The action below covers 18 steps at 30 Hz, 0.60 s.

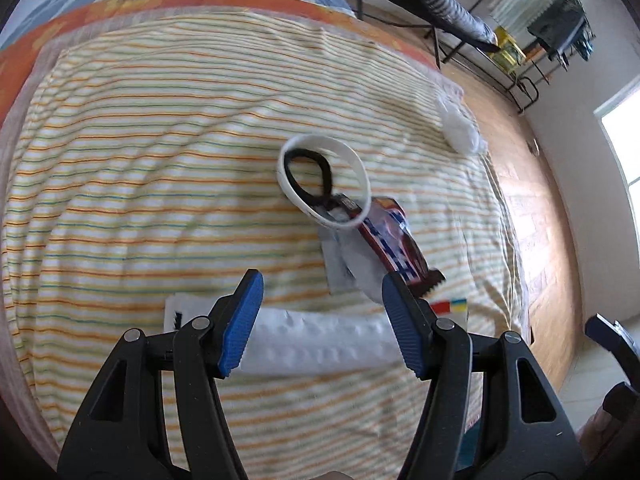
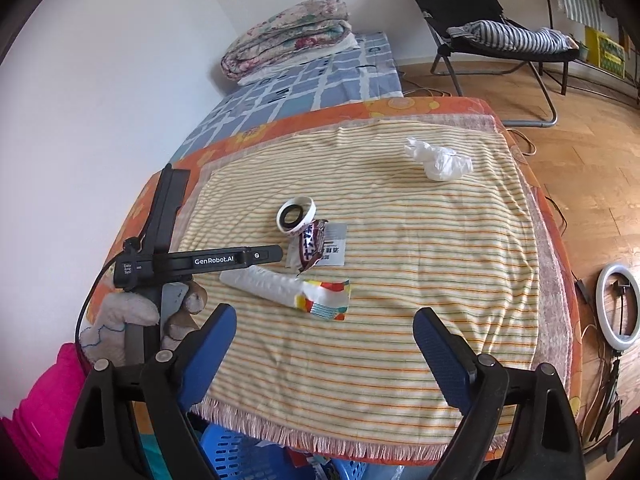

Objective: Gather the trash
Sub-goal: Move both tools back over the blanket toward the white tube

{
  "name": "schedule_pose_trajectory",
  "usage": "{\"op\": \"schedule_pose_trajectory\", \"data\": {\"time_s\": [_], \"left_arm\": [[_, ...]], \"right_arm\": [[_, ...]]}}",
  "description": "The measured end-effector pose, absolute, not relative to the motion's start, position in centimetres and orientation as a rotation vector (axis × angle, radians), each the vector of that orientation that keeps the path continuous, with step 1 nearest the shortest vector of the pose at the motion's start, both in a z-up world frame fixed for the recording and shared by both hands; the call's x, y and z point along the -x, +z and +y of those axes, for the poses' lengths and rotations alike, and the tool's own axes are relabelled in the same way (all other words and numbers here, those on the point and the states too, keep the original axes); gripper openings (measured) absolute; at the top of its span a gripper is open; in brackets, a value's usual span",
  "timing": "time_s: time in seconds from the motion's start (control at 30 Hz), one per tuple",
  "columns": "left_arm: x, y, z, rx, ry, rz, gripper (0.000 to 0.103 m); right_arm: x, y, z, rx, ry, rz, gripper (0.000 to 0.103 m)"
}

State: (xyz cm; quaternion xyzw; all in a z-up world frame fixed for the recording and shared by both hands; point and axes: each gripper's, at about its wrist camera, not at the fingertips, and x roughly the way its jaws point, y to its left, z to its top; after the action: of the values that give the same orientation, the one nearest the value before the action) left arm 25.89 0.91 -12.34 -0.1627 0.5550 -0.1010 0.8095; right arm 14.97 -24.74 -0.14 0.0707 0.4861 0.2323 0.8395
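**A lived-in bedroom at home**

A bed point(image 2: 304, 80) with a blue checked sheet stands against the white wall, a folded floral quilt point(image 2: 288, 36) piled at its head. A striped cloth point(image 2: 360, 208) over an orange blanket point(image 2: 400, 106) covers the near end. A black folding chair point(image 2: 460, 4) holding a striped pillow point(image 2: 508, 36) stands on the wooden parquet floor point(image 2: 592, 168), and daylight comes through a window point(image 1: 624, 136).
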Motion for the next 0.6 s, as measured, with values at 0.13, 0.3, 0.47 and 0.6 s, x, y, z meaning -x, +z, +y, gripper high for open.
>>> {"op": "schedule_pose_trajectory", "data": {"time_s": [0.13,0.3,0.47,0.6], "left_arm": [[-26.6,-13.1,1.1,0.332,-0.197,1.194,0.064],[-26.4,-13.6,1.1,0.339,-0.221,1.222,0.064],[-24.6,-13.4,0.6,0.321,-0.288,1.278,0.064],[-23.0,-12.6,-1.4,0.178,-0.326,1.283,0.064]], "right_arm": [[-15.5,-0.2,-24.8,-0.158,0.486,1.024,0.091],[-15.8,-0.2,-24.9,-0.150,0.471,1.018,0.091],[-16.4,-0.8,-24.9,-0.150,0.456,1.030,0.090],[-17.0,-0.8,-24.8,-0.138,0.446,1.027,0.090]]}}
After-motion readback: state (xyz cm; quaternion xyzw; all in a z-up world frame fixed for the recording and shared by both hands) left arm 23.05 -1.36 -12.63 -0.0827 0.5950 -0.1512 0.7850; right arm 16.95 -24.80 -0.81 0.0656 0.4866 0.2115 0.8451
